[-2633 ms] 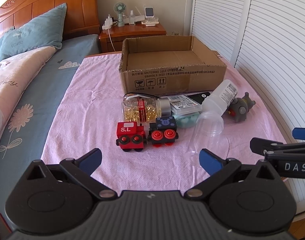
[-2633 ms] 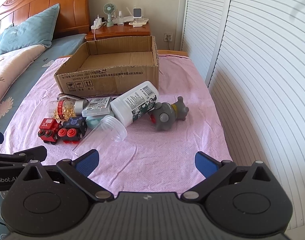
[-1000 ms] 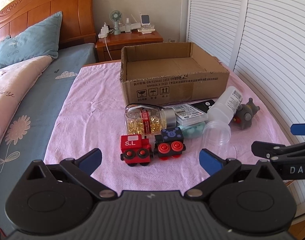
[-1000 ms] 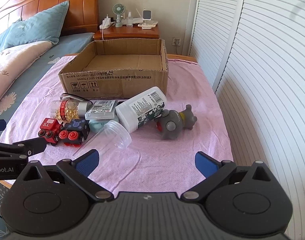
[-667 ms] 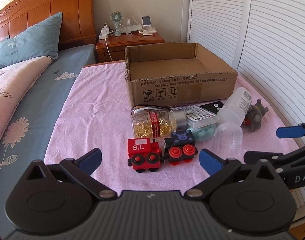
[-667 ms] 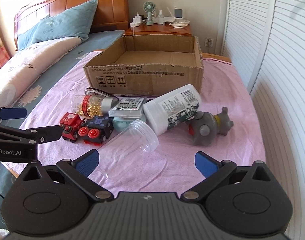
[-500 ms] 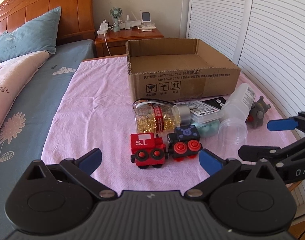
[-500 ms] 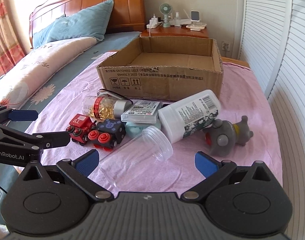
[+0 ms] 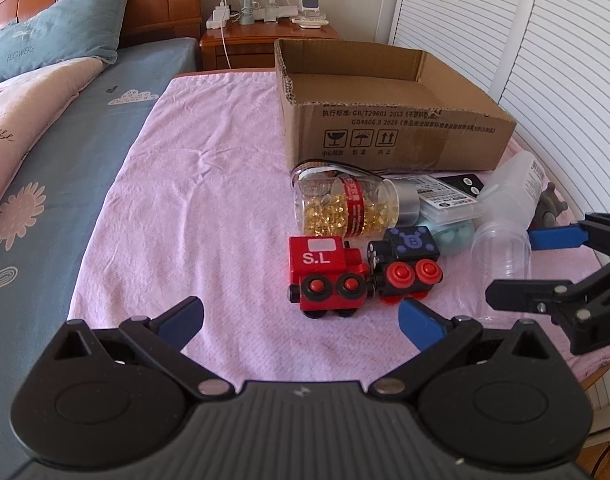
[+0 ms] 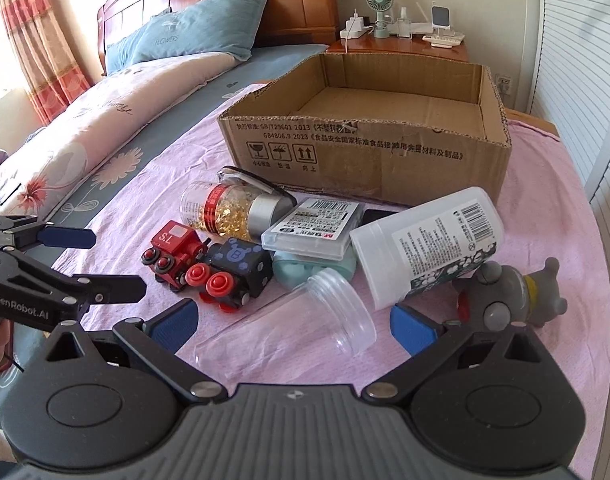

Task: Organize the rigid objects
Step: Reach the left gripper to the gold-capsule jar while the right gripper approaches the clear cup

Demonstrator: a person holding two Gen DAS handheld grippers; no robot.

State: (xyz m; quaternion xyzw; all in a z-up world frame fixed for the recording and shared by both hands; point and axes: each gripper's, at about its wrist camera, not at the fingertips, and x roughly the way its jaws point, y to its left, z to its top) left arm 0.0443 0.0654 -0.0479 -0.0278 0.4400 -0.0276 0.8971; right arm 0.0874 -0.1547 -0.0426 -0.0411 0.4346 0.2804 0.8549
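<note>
An open cardboard box (image 9: pixel 389 136) (image 10: pixel 369 160) stands on a pink cloth. In front of it lie a red toy train (image 9: pixel 325 276) (image 10: pixel 173 250), a black toy car (image 9: pixel 409 264) (image 10: pixel 233 270), a jar of gold capsules (image 9: pixel 349 208) (image 10: pixel 229 210), a clear cup (image 10: pixel 301 328) (image 9: pixel 503 246), a white bottle (image 10: pixel 429 246), a flat plastic case (image 10: pixel 315 228) and a grey toy (image 10: pixel 505 300). My left gripper (image 9: pixel 301 322) is open just before the train. My right gripper (image 10: pixel 293 326) is open around the clear cup.
The pink cloth (image 9: pixel 209 208) covers a table beside a bed (image 9: pixel 65 120) with pillows. A nightstand (image 10: pixel 401 46) with a fan stands behind the box. Slatted doors (image 9: pixel 545 40) run along the right.
Both grippers have moved closer to the objects. The right one swung left toward the clear cup; the left one drew nearer the red train. Both stay open.
</note>
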